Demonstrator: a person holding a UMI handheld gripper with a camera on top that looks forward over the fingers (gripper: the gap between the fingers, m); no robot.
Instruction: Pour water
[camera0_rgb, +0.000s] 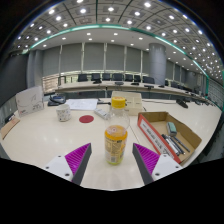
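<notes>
A yellow bottle with an orange cap (116, 144) stands upright on the white table (50, 135), between my gripper's (113, 160) two fingers and slightly ahead of the tips. There is a gap on each side of it. The purple pads (76, 157) face it from left and right. The fingers are open and hold nothing. A yellow-lidded container (119, 107) stands further back, behind the bottle. A small white cup (65, 114) stands at the left, with a red round coaster (87, 119) beside it.
An open cardboard box (168, 135) with tools in it lies right of the bottle. Papers and a stand (30, 100) are at the far left. Black office chairs (105, 78) and long tables fill the room behind.
</notes>
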